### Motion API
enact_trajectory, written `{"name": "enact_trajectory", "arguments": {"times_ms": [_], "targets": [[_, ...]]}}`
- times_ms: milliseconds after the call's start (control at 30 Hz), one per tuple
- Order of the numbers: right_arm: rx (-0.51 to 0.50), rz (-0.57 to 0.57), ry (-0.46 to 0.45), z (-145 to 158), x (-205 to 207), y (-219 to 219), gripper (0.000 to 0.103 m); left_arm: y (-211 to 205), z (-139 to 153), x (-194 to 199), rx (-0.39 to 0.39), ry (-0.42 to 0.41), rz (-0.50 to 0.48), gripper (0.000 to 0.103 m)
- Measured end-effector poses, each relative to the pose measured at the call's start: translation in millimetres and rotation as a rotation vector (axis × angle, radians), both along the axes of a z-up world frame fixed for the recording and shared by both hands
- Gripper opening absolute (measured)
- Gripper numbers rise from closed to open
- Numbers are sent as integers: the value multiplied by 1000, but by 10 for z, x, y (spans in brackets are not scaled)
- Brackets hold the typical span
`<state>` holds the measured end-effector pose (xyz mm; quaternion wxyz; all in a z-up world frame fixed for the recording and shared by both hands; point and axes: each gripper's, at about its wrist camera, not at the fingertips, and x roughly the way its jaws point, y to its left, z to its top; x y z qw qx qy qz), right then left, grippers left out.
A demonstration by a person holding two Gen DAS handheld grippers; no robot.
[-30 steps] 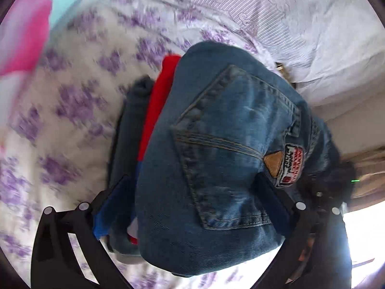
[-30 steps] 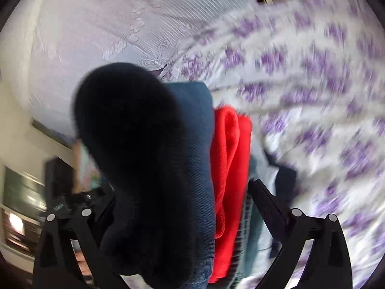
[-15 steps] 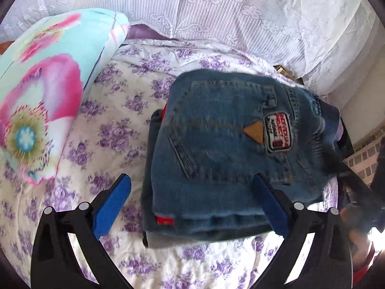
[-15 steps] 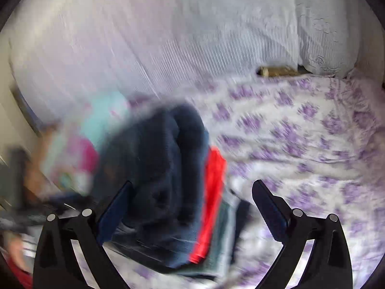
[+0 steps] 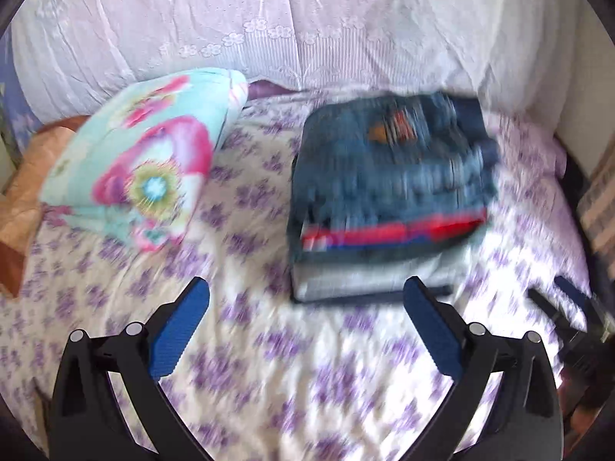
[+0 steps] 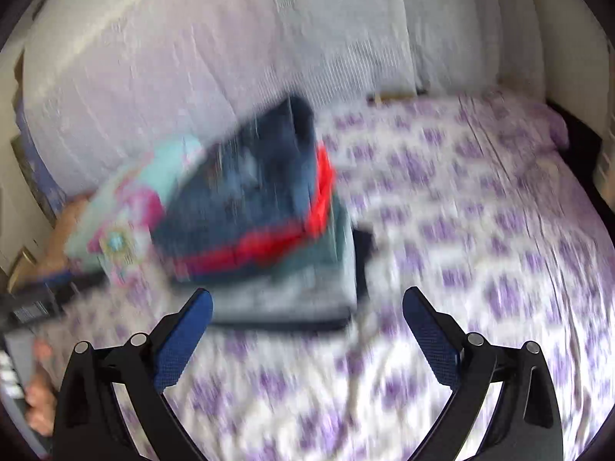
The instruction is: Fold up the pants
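Both grippers have backed off the pile since a second ago: the left gripper and right gripper now hang wide and empty over the flowered bedsheet. Beyond them, the folded jeans top a stack of clothes beside a floral pillow, so the fold looks finished. Motion blur smears the stack's lower layers.

The bed sheet is white with little purple flowers all over. The pillow is light blue with big pink flowers, and the cloth behind it is pale white with lacy flower shapes. The folded jeans are blue on top of a pile with red, dark blue and grey layers.
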<state>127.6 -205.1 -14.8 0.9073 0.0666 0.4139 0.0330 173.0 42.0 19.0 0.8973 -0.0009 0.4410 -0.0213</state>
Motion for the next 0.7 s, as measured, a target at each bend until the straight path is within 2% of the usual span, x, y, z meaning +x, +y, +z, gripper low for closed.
{"name": "enact_trajectory", "arguments": {"times_ms": [100, 133, 267, 467, 600, 700], "targets": [[-111, 39, 147, -518, -477, 89, 99, -31, -253, -403, 64, 65, 23, 98], [-146, 47, 168, -592, -583, 106, 99, -11, -296, -505, 62, 77, 34, 98], [-211, 63, 139, -515, -844, 136, 99, 130, -242, -812, 11, 71, 74, 98], [-233, 23, -60, 253, -846, 141, 99, 134, 148, -1012, 29, -20, 79, 98], [-262, 5, -194, 915, -749, 180, 99, 100, 512, -1098, 100, -100, 88, 98], [-251, -15, -285, 1389, -727, 214, 99, 121, 798, -1122, 77, -150, 71, 98]]}}
